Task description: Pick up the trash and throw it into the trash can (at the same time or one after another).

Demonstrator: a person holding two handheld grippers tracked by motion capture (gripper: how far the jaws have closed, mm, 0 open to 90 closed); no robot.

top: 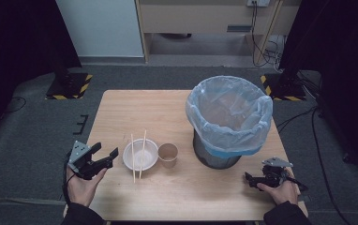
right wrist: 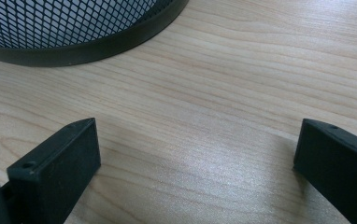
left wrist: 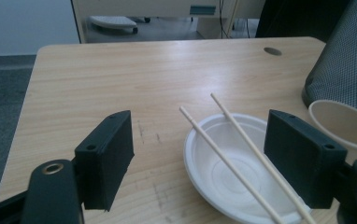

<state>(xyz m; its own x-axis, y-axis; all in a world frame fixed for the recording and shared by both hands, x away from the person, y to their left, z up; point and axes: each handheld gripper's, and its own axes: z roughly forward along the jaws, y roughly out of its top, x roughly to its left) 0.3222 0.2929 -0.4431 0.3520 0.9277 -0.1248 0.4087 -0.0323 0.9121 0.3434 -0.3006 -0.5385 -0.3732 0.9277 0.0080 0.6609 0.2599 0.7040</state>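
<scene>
While our left tool [top: 106, 156] hangs wide open and empty at the table's [top: 135, 108] left edge, the white bowl [top: 150, 146] sits just to its right, with the pair of chopsticks [top: 137, 154] laid across it, their long axis running away from us. Our right tool [top: 248, 179], also open and empty, rests near the bin's [top: 228, 117] base, well apart from them, so the left is nearer.

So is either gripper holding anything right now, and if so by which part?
Nothing is held. The left gripper is open near the chopsticks on the white bowl; the right gripper is open over bare table.
</scene>
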